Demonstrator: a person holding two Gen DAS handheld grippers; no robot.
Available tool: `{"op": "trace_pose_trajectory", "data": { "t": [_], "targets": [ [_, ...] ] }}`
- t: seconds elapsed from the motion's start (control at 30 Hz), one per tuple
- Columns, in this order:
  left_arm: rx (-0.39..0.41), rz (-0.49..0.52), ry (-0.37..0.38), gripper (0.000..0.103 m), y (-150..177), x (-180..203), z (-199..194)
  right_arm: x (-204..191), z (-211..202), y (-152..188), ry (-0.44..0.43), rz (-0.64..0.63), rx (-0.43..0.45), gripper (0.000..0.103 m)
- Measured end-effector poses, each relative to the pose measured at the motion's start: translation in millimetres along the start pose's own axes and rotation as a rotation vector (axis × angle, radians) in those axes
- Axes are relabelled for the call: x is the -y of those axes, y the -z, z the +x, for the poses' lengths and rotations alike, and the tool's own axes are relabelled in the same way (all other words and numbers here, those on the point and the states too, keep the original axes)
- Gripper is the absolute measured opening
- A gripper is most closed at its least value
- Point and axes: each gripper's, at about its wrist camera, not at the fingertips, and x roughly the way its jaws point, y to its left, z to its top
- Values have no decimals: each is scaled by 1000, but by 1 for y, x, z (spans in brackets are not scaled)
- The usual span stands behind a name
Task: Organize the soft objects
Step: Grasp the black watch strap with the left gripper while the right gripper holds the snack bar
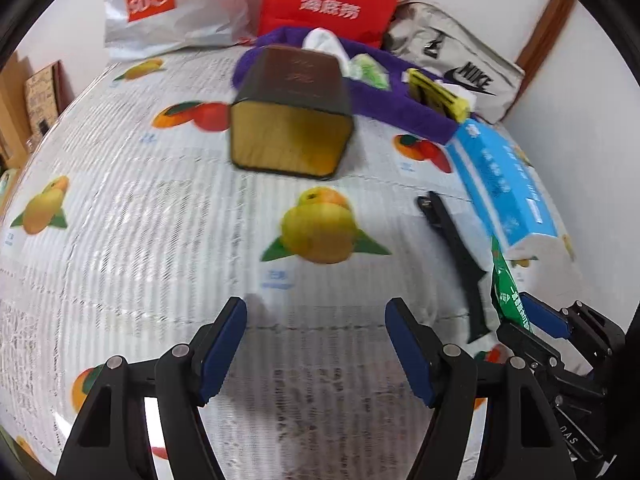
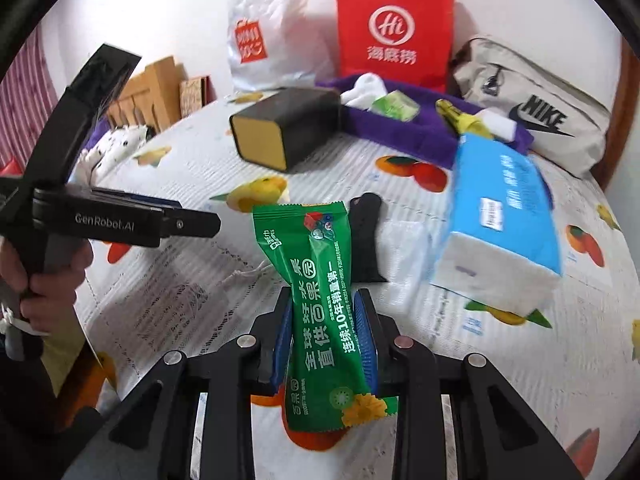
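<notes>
Green packet pinched, left gripper idle

The right gripper (image 2: 326,332) clamps the green packet (image 2: 320,304) between its pads, above the bedsheet (image 2: 168,280). The left gripper (image 1: 316,344) gapes, holding nothing; the brown box (image 1: 292,120) lies ahead.

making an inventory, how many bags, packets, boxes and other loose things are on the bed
Bags: 3 (white Miniso bag, red Hi bag, grey Nike bag)
Packets: 2 (green packet in the right gripper, blue tissue pack)
Boxes: 1 (black-and-gold box)
Black clips: 1 (black clip)
Total: 7

Left claw (image 1: 316,344) agape, right claw (image 2: 326,320) clamped.
</notes>
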Motion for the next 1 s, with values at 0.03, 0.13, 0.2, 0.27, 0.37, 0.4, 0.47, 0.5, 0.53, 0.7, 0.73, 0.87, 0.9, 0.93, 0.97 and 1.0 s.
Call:
{"op": "trace_pose_trajectory", "data": {
  "t": [0.03, 0.13, 0.2, 0.27, 0.37, 0.4, 0.47, 0.5, 0.53, 0.7, 0.73, 0.87, 0.9, 0.93, 0.97, 1.0],
  "targets": [
    [7, 16, 2, 70, -1, 6, -1, 3, -4, 1, 10, 10, 5, 30],
    [25, 69, 22, 70, -5, 26, -2, 17, -13, 8, 39, 51, 12, 30],
    [38, 122, 43, 70, -8, 45, -3, 32, -20, 15, 72, 93, 14, 30],
    [46, 181, 61, 70, -12, 67, 0, 46, -25, 21, 108, 128, 6, 30],
    [41, 227, 72, 70, -16, 93, 9, 66, -29, 30, 155, 182, -1, 30],
    [33, 237, 74, 70, -18, 100, 15, 73, -30, 33, 165, 202, -7, 30],
    [9, 247, 75, 70, -19, 112, 26, 83, -32, 38, 188, 227, -11, 30],
    [1, 254, 74, 70, -19, 118, 31, 88, -31, 41, 194, 236, -14, 30],
    [-11, 262, 60, 70, -18, 122, 38, 91, -31, 42, 196, 243, -17, 30],
    [2, 288, -37, 53, -15, 125, 51, 98, -29, 51, 193, 257, -24, 30],
    [1, 275, -22, 41, -17, 121, 49, 98, -29, 52, 191, 255, -22, 30],
    [-18, 226, 4, 25, -21, 105, 44, 99, -28, 53, 173, 267, -14, 30],
    [-23, 223, 9, 25, -22, 104, 46, 99, -27, 53, 168, 268, -13, 30],
    [-27, 221, 11, 26, -22, 103, 46, 98, -27, 54, 165, 267, -11, 30],
    [-26, 212, 14, 25, -23, 102, 47, 98, -26, 54, 162, 266, -10, 30],
    [-26, 203, 19, 26, -24, 102, 48, 97, -25, 54, 156, 265, -11, 30]
  ]
}}
